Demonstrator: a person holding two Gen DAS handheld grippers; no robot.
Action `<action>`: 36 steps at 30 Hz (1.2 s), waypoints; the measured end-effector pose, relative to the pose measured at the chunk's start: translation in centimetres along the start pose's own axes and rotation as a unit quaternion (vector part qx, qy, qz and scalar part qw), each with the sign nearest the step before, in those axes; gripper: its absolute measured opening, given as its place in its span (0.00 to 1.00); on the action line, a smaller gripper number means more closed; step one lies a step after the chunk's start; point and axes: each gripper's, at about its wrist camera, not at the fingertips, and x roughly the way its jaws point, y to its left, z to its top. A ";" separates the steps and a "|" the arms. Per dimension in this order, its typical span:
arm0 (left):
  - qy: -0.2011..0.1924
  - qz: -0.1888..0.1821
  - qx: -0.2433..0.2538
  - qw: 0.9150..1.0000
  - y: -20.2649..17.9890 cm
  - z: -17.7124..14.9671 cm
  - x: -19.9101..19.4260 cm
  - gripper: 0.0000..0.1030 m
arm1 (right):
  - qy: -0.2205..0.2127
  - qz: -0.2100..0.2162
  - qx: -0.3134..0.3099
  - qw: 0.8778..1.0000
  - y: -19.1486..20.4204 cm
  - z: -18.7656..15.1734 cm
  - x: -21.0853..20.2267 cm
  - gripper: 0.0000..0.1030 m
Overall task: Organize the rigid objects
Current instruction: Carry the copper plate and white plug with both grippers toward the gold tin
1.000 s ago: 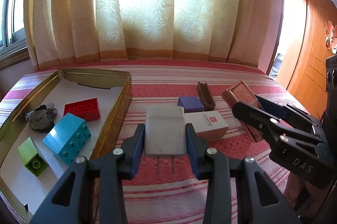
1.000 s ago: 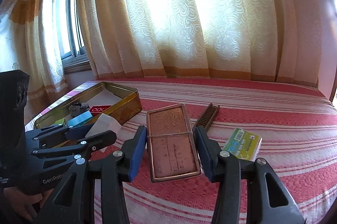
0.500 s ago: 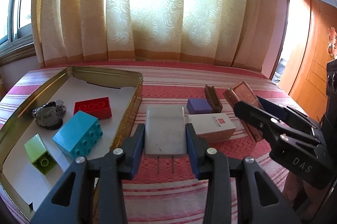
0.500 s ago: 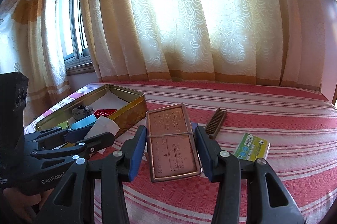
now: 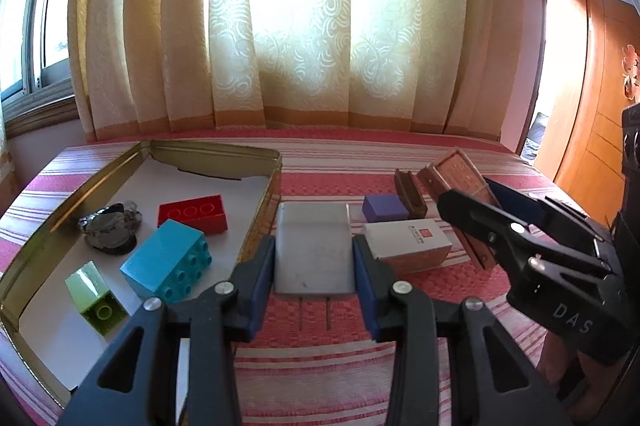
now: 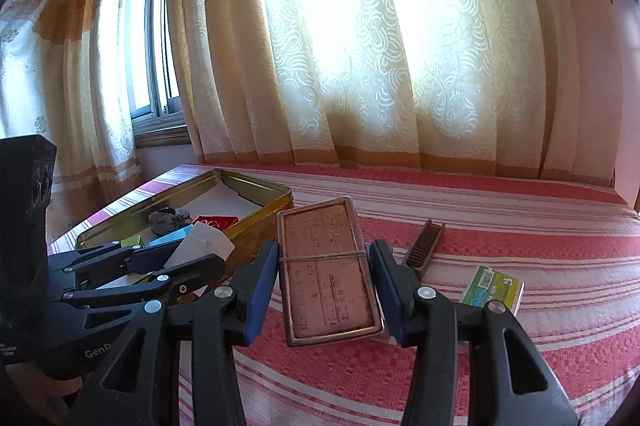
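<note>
My left gripper [image 5: 314,258] is shut on a white plug adapter [image 5: 314,250], held above the striped cloth just right of the gold tin [image 5: 262,218]. My right gripper [image 6: 325,278] is shut on a copper plaque [image 6: 328,270] with a rubber band round it, held above the cloth; it shows in the left wrist view [image 5: 460,178] too. The tin holds a red brick [image 5: 192,213], a blue brick [image 5: 166,268], a green brick [image 5: 94,294] and a dark metal piece [image 5: 110,228].
On the cloth lie a purple block [image 5: 384,207], a brown comb [image 5: 409,192], a white box [image 5: 408,244] and a green card box [image 6: 494,288]. Curtains hang behind the bed. A wooden door stands at the far right.
Both grippers have risen a little and tilted up with their objects still held. The left one has drifted slightly right of the tin's edge.
</note>
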 end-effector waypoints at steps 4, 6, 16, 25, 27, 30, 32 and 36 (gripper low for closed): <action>-0.001 0.003 -0.004 1.000 0.4 0.0 -0.2 0.36 | -0.003 0.000 -0.004 1.000 0.3 0.0 0.0 0.49; -0.002 0.004 -0.005 1.000 0.4 -0.1 -0.2 0.36 | -0.004 0.001 -0.005 1.000 0.4 0.0 0.0 0.48; -0.008 0.005 -0.018 1.000 1.1 -0.2 -0.8 0.36 | -0.002 0.008 -0.014 1.000 1.6 0.0 0.4 0.49; -0.011 0.007 -0.023 1.000 1.7 -0.3 -1.1 0.36 | 0.001 0.019 -0.016 1.000 2.4 0.1 0.7 0.49; -0.013 0.005 -0.026 1.000 1.9 -0.3 -1.2 0.36 | 0.003 0.021 -0.015 1.000 2.5 0.1 0.9 0.49; -0.016 0.001 -0.034 0.999 2.3 -0.4 -1.3 0.36 | 0.004 0.022 -0.015 1.000 2.7 0.1 1.0 0.49; -0.017 0.001 -0.035 0.999 2.3 -0.4 -1.4 0.36 | 0.005 0.023 -0.017 1.000 2.8 0.1 1.0 0.49; -0.019 0.000 -0.038 0.999 2.5 -0.4 -1.4 0.36 | 0.008 0.025 -0.018 0.999 3.1 0.2 1.3 0.49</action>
